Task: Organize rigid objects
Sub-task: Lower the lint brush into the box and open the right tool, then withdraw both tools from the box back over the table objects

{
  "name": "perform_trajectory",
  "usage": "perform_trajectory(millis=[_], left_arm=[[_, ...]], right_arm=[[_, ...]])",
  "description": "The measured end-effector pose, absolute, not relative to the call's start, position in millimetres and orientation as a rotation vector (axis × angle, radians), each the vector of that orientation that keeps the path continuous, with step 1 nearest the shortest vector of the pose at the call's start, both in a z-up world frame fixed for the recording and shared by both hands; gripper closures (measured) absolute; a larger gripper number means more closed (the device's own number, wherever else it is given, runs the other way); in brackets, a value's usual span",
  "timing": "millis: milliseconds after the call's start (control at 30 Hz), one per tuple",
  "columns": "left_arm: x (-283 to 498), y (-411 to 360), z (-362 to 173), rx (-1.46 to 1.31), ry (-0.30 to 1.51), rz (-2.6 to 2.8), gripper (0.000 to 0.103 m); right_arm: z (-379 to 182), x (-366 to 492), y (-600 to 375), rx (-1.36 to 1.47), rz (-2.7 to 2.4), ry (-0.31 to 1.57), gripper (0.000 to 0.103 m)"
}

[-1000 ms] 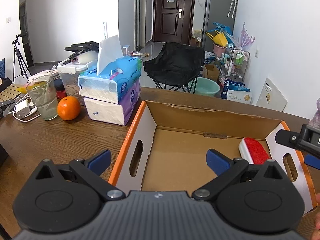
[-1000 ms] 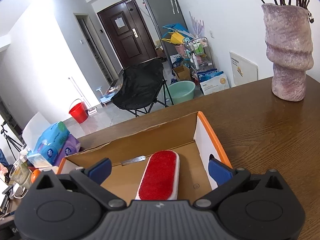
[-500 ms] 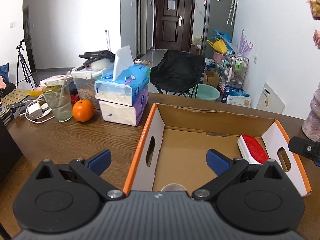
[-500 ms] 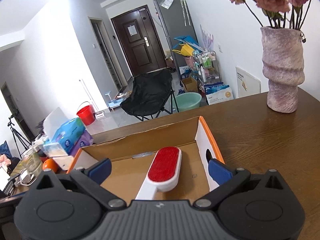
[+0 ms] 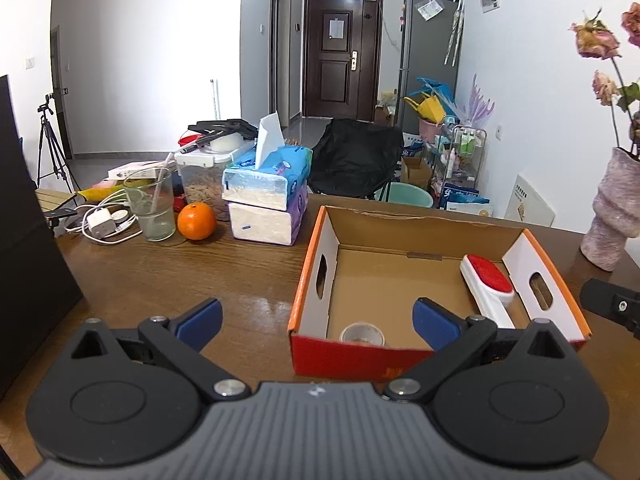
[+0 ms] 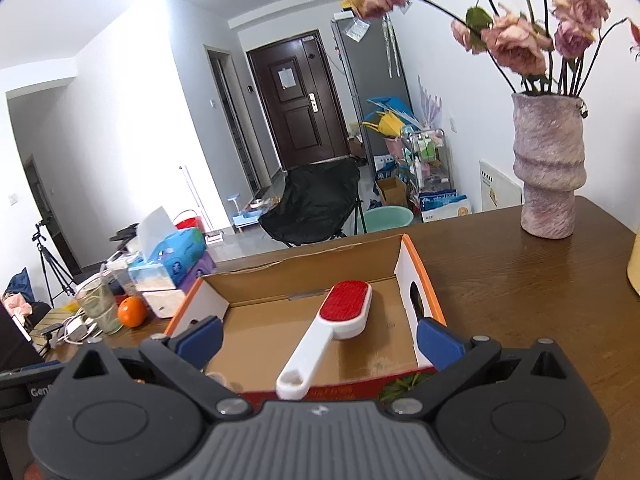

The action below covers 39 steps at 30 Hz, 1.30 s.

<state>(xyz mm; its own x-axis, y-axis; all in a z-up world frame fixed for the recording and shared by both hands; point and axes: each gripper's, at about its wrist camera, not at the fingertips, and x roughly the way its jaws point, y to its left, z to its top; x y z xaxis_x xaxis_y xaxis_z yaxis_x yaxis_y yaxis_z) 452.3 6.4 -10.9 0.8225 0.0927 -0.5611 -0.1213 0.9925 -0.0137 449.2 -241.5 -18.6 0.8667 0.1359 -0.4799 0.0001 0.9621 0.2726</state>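
Observation:
An open cardboard box with orange edges stands on the wooden table; it also shows in the right wrist view. Inside lie a white lint brush with a red pad, also seen in the right wrist view, and a small round clear cup near the front wall. My left gripper is open and empty, in front of the box. My right gripper is open and empty, above the box's front edge, behind the brush handle.
Left of the box are stacked tissue packs, an orange, a glass, chargers with cables and a plastic container. A purple vase with flowers stands at the right. A dark object borders the left.
Both grippers have pulled back and up from the box; the box's front wall and the cup now show. The brush lies still in the box.

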Motion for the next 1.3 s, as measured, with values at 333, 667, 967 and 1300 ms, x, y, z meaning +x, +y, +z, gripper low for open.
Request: perform_trajectory(millis=[333,667,967,1300], left_arm=[[404.1,16.9,-6.0,-0.032,0.587,0.107,0.000],[360.5,31.0,-7.6,-0.041,0.594,0.107,0.000],[324.6,40.8,-12.8,-0.045,0.598,0.102,0.000],[300.5,55.1,-32.3,-0.039,0.623,0.110,0.000]], right_arm=[[-11.5,397.0,-230.3,0.222,0.077,0.505,0.000],[-1.6,348.4,-219.5,0.189,0.076,0.477,0.000],[-10.7,309.5,-203.2,0.167,0.077,0.485,0.000],[-35.6,278.2,-180.9,0.111,0.117,0.480,0.000]])
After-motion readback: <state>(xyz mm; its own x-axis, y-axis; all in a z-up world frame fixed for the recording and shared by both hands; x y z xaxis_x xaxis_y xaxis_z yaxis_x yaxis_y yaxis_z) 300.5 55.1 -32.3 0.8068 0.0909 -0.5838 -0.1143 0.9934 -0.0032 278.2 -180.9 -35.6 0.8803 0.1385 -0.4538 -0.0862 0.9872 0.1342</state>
